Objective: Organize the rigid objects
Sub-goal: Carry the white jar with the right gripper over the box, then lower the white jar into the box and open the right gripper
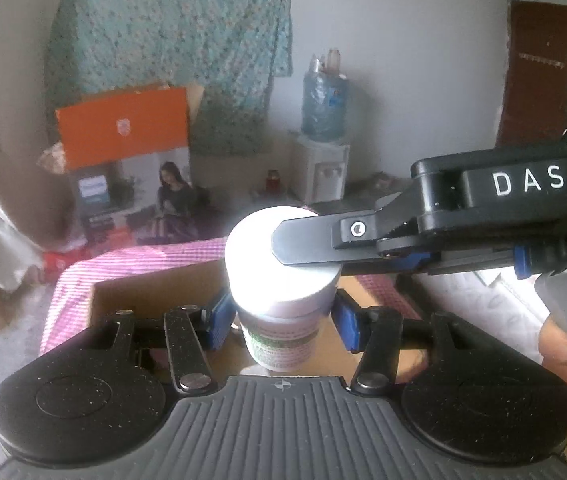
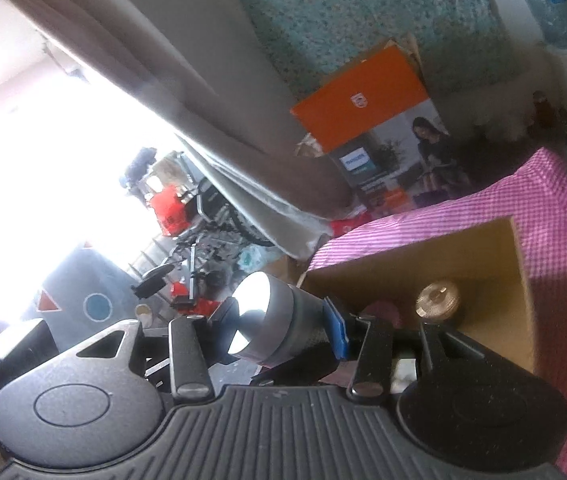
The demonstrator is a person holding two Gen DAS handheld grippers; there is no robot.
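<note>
Two grippers clamp one white-capped plastic bottle (image 1: 279,280): our left gripper (image 1: 279,320) pinches its labelled body, our right gripper (image 2: 283,332) grips the wide cap from the right. We hold it above the open brown cardboard box (image 2: 463,256), clear of its rims. Underneath spreads pink checked cloth (image 2: 555,208); far off stand an orange carton (image 1: 123,128) and a water dispenser (image 1: 323,160).
</note>
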